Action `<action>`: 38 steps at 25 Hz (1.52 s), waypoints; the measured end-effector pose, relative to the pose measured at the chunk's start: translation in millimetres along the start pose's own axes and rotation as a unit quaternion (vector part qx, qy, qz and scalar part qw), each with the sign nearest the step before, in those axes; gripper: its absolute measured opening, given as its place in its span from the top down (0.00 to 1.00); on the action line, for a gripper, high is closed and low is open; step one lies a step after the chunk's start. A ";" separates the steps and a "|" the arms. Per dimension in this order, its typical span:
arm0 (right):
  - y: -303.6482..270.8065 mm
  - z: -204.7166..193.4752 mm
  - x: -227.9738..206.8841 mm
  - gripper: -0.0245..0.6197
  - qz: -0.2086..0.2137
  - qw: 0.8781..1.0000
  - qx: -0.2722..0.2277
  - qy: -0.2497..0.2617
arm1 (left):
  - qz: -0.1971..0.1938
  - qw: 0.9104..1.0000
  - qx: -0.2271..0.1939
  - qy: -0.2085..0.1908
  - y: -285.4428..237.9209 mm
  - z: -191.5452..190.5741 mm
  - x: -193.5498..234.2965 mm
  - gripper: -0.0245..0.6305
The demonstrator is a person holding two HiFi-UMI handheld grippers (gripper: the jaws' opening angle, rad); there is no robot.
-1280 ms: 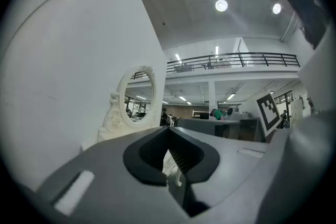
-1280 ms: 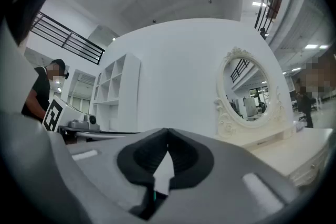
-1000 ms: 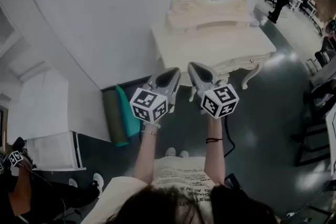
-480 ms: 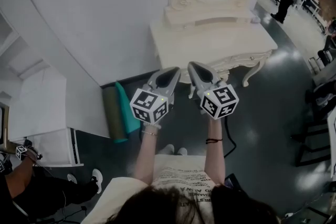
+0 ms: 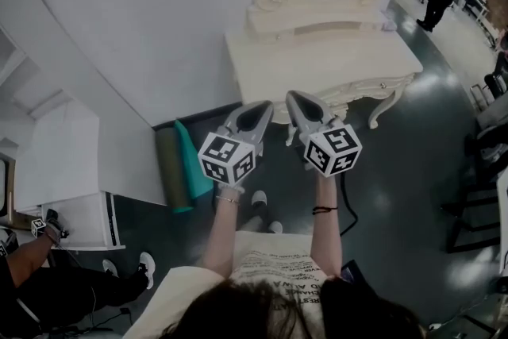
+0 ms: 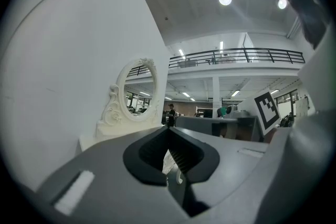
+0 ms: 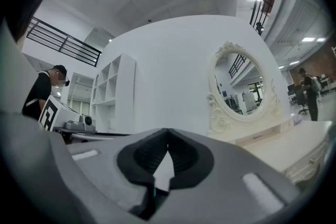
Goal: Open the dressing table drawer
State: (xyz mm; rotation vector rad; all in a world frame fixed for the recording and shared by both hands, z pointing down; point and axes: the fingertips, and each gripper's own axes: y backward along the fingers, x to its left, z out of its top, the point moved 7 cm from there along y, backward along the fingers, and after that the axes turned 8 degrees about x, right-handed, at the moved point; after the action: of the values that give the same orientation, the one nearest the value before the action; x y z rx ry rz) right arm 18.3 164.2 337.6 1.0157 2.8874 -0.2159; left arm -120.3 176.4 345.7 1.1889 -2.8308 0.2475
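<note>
The left gripper (image 5: 260,107) and the right gripper (image 5: 297,98) are side by side, each with its jaws together and nothing between them. The dressing table (image 5: 317,59) stands near, ahead of both tips, not touched.

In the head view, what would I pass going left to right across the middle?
White cabinet → green rolled mats → left gripper → right gripper → cream dressing table's curved leg.
</note>
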 end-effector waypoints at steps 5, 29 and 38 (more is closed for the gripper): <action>-19.3 2.4 -15.3 0.96 0.007 1.000 0.001 -0.011 | 0.002 1.000 -0.002 0.003 -17.2 4.1 17.7 0.96; -122.9 17.5 -98.0 0.96 -0.016 1.000 0.013 -0.016 | -0.024 1.000 -0.001 0.007 -115.4 28.5 117.3 0.96; -154.8 17.3 -109.2 0.96 -0.021 0.999 0.016 -0.021 | -0.031 0.999 0.003 0.010 -130.4 26.9 141.1 0.96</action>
State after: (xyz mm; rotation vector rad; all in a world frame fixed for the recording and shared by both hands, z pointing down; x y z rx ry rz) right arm 6.6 -25.3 349.9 0.9455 2.8782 -0.2843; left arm -126.0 -17.4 352.0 1.2671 -2.7722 0.2636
